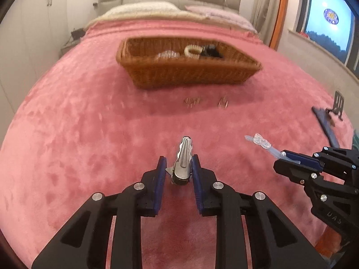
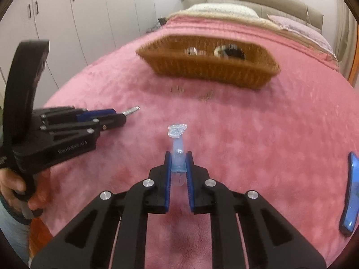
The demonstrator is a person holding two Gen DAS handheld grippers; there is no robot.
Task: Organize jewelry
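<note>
1. Silver metal hair clip (image 1: 182,161): clamped between the blue pads of the left gripper (image 1: 178,164), lower centre of frame, above the pink plush blanket (image 1: 89,134)
2. Translucent blue hair clip (image 2: 178,154): clamped by the right gripper (image 2: 178,164), lower centre
3. Brown wicker basket (image 1: 190,76): upper centre, containing a cream bracelet (image 1: 193,51)

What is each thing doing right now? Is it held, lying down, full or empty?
Silver hair clip: held in the left claw.
Clear blue hair clip: held in the right claw.
Wicker basket: on the bed, holding some pieces.
Small metal pieces: lying loose on the pink blanket.
</note>
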